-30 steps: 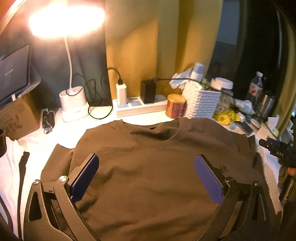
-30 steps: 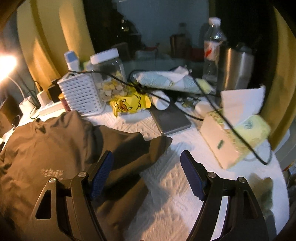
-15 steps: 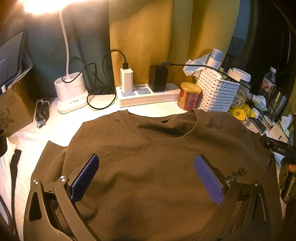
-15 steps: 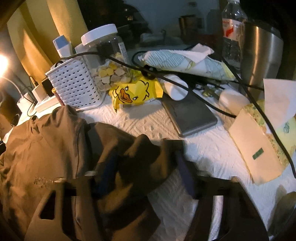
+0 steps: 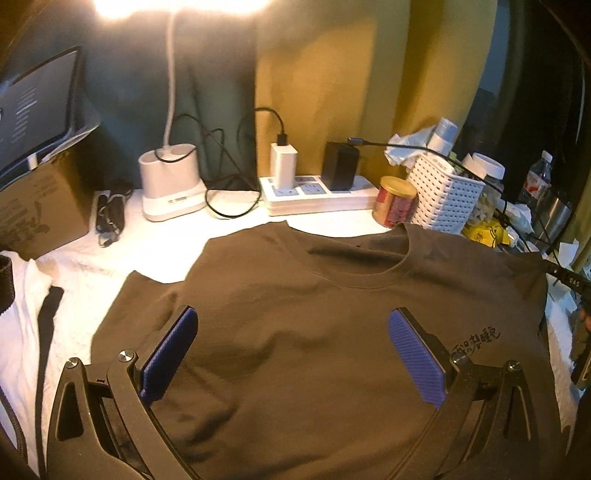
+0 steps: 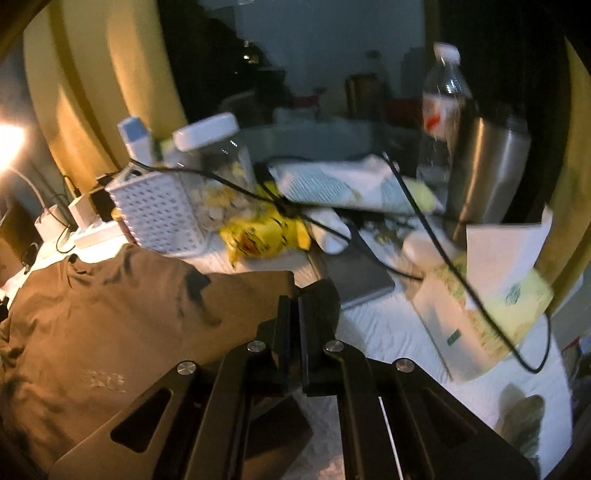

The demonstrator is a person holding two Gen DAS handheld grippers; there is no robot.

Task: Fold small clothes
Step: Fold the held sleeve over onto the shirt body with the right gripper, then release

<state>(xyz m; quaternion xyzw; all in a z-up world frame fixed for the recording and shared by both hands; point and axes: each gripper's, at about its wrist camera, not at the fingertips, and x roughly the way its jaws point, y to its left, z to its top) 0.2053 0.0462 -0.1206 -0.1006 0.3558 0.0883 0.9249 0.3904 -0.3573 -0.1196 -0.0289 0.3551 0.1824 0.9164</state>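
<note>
The left wrist view looks forward, close above the brown cotton T-shirt [image 5: 314, 332], toward the curtained wall. The right wrist view faces clutter beyond its sleeve. Both share the white perforated plastic basket [image 5: 443, 195] [image 6: 159, 214].

The right tool [image 6: 294, 314] hid the sleeve edge of the brown T-shirt [image 6: 122, 325] between its closed fingers. The shirt's hem ran off the bottom edge under the left tool [image 5: 291, 350]. The chest print [image 5: 476, 341] was too small to read. The lamp head [image 5: 177, 5] was blown out and cropped. The water bottle [image 6: 445, 110] label was blurred.
</note>
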